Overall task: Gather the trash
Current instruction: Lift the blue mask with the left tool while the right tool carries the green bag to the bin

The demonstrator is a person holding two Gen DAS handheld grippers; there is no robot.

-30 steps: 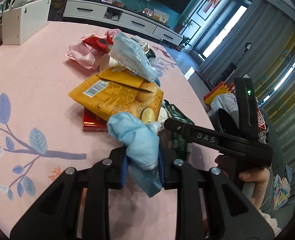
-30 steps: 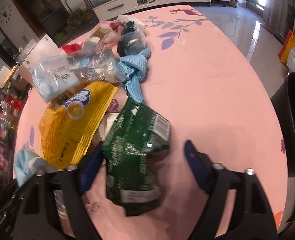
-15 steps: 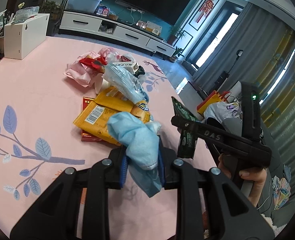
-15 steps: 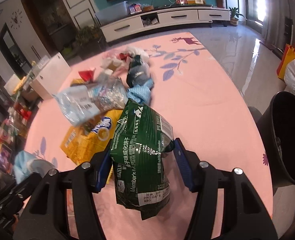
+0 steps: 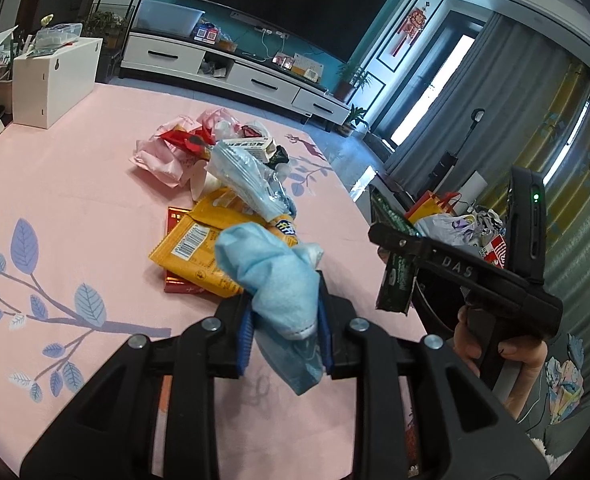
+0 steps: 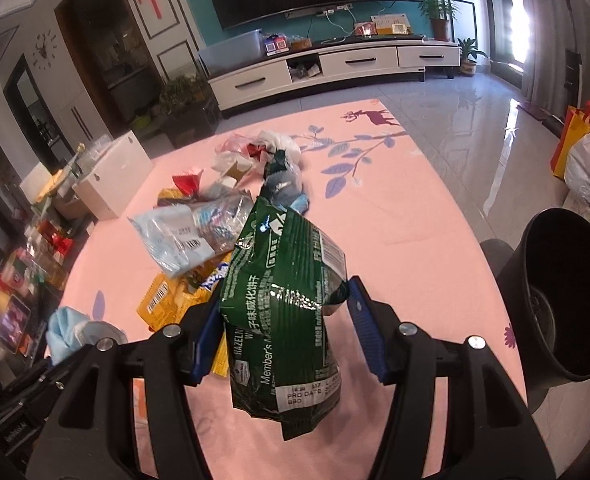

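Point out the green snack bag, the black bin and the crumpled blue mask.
green snack bag (image 6: 283, 300), right wrist view, middle of its printed front.
black bin (image 6: 535, 320), right wrist view, left outer wall.
crumpled blue mask (image 5: 273, 276), left wrist view, bunched upper part above the jaws.

black left gripper (image 5: 283, 332), blue pads, silver screws.

We count two grippers, one green snack bag (image 6: 283, 312), one blue cloth (image 5: 275, 280), one yellow wrapper (image 5: 199, 256), one black bin (image 6: 567, 300) at right, one white box (image 5: 55, 80) far left.
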